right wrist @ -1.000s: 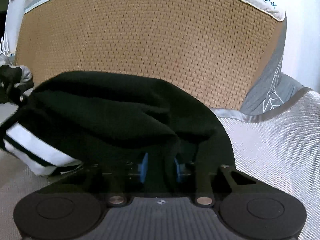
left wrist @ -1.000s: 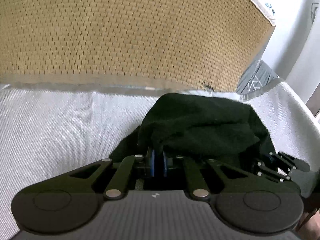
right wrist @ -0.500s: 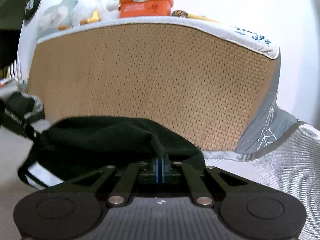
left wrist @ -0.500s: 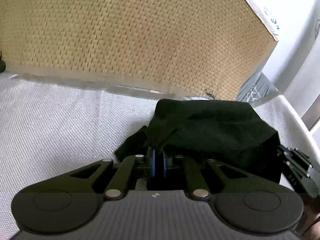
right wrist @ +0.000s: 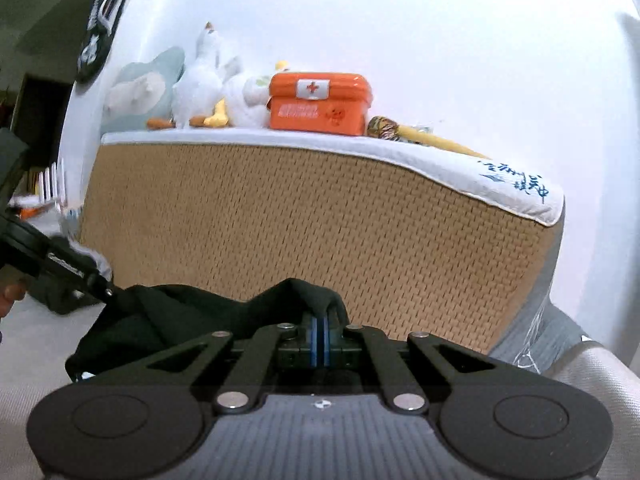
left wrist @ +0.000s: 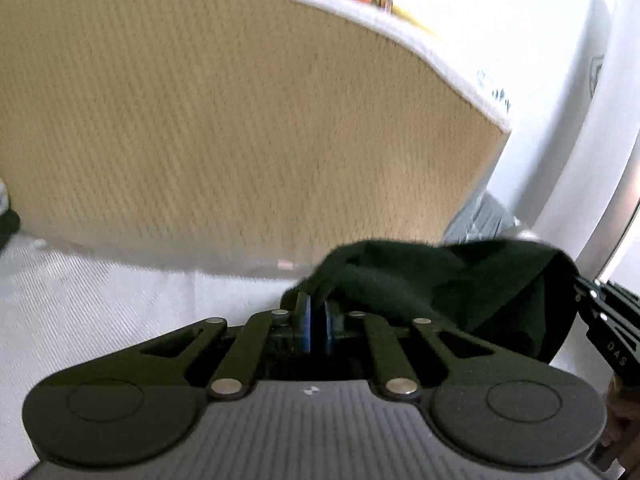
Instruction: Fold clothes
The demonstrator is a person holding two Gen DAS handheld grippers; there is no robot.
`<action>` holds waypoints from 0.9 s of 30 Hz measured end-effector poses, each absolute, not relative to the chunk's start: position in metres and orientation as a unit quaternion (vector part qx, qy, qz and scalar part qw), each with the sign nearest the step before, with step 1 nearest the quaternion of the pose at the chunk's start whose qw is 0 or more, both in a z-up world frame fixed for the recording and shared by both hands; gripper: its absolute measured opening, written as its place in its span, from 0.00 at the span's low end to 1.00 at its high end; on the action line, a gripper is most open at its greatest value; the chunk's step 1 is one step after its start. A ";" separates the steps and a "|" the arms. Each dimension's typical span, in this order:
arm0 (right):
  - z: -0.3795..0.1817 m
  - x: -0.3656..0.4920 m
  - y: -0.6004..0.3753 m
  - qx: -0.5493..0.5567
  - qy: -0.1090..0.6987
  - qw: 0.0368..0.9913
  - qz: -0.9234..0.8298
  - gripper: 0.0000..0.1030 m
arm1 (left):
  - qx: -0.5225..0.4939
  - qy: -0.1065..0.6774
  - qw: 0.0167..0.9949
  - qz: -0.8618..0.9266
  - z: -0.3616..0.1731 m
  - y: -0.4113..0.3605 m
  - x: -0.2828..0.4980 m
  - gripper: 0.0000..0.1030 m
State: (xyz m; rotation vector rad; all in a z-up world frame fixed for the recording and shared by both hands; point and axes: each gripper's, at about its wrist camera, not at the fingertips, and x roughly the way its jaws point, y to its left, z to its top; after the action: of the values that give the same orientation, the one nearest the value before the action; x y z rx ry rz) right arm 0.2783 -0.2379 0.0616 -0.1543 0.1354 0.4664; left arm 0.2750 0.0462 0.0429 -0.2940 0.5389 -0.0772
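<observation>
Held up over a pale woven bed cover point(left wrist: 100, 312), in front of a tan wicker headboard point(left wrist: 240, 120): a black garment point(left wrist: 440, 280), soft, light and limp by every sign. Sags in a shallow swag between two pinch points, bunches into loose folds, shows no stiffness anywhere. Looks matte and knitted rather than slick, so unlikely to slip from a firm pinch, yet apt to twist or double over on itself once given slack. Nothing fragile about it, and probably no real weight to speak of. Best taken along an edge or at the corners, well apart, so as to hang open and spread flat; seemingly taken that way here, near the two ends of one border, though impossible to tell which border. Left gripper point(left wrist: 316, 312): clenched on a fold of the black cloth, blue pads point(left wrist: 306, 322) nearly together, fabric nipped between them and draped over the tips. Right gripper point(right wrist: 319, 328): clamped likewise, pads all but touching, a ridge of cloth caught at the tips and spilling leftward toward the other tool. Lower part of the garment hidden behind both tools, so no telling whether clear of the bed. On the ledge above the headboard, well apart from the work: an orange first-aid box point(right wrist: 318, 98) beside some plush toys point(right wrist: 200, 80).
</observation>
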 end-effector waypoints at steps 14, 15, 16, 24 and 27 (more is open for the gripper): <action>0.033 0.297 -0.256 -0.051 0.157 0.961 0.222 0.03 | -0.134 0.328 0.933 -0.060 0.022 0.050 0.280 0.08; 0.036 0.289 -0.256 -0.057 0.154 0.960 0.227 0.03 | -0.134 0.338 0.930 -0.063 0.016 0.049 0.278 0.10; 0.040 0.279 -0.253 -0.066 0.145 0.958 0.236 0.03 | -0.133 0.347 0.926 -0.067 0.010 0.048 0.278 0.10; 0.045 0.212 -0.191 -0.125 0.126 0.921 0.348 0.03 | -0.159 0.355 0.919 -0.069 0.001 0.064 0.264 0.19; 0.036 0.197 -0.169 -0.127 0.124 0.910 0.374 0.03 | -0.155 0.354 0.919 -0.081 0.005 0.069 0.256 0.26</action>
State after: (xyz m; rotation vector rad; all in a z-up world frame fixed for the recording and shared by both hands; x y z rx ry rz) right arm 0.1971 -0.1686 0.0360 -0.2618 0.2559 0.7702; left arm 0.2556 0.0690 0.0055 -0.3188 0.7288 -0.1656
